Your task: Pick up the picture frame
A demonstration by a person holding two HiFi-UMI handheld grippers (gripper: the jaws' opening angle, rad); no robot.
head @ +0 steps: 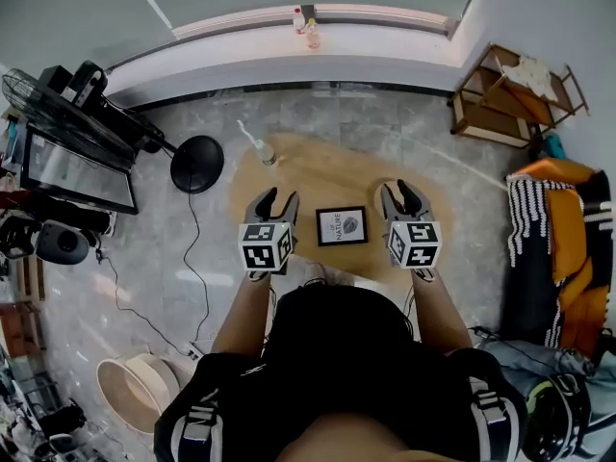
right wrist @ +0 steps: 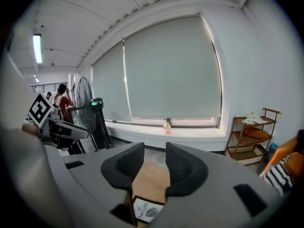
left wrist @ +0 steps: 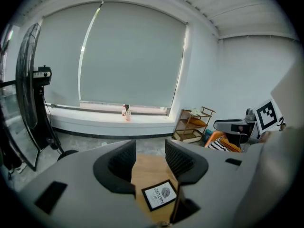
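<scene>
Your left gripper (head: 276, 204) is released, its jaws apart and empty, near the left edge of the small black-rimmed picture frame with a white print (head: 342, 226), which lies flat at the front of the round light wooden table (head: 308, 166). Your right gripper (head: 401, 200) is also open and empty, at the frame's right side. I think you keep one on each side so that a frame lying so flat can be taken by its edges.

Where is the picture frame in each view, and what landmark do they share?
Head view: picture frame at centre, on the wooden table, between left gripper and right gripper.
Left gripper view: picture frame at bottom centre.
Right gripper view: picture frame at bottom, left of centre.
Shared landmark: wooden shelf rack, at the right in all three.
</scene>
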